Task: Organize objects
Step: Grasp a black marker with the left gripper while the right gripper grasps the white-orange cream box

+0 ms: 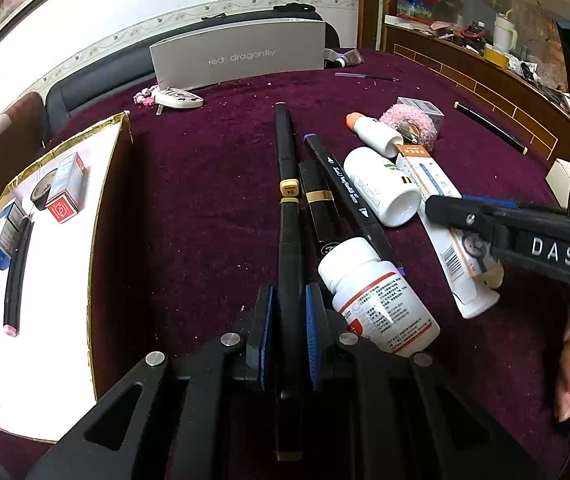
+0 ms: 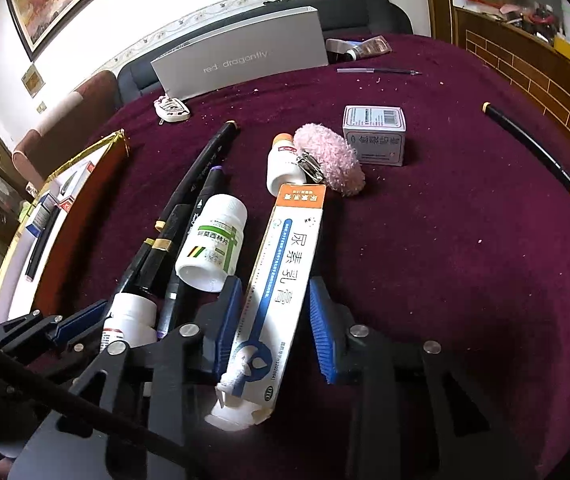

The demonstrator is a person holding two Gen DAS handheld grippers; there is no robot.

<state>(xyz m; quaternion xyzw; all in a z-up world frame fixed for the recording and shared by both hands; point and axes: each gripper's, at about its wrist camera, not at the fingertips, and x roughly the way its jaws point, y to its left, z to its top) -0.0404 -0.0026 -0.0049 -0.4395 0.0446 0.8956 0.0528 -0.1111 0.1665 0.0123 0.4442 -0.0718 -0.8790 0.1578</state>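
Note:
My left gripper [image 1: 288,320] is shut on a long black marker [image 1: 285,184] with a yellow band; the marker lies along the maroon cloth and runs straight out between the blue pads. In the right wrist view that marker [image 2: 197,168] slants up to the left, and the left gripper [image 2: 85,322] shows at the lower left. My right gripper [image 2: 275,316] straddles a long white and orange ointment box [image 2: 285,264] lying flat. Its left pad touches the box and a thin gap shows at its right pad. The left wrist view shows the right gripper [image 1: 465,236] over the same box [image 1: 429,176].
A gold-rimmed tray [image 1: 45,340] at the left holds small boxes, a tape roll and a black pen. Two white bottles [image 1: 381,188] [image 1: 373,292], a purple-capped marker and a black tube crowd beside the held marker. A pink fluffy piece [image 2: 329,156], small box [image 2: 375,136] and grey carton [image 2: 245,52] lie farther back.

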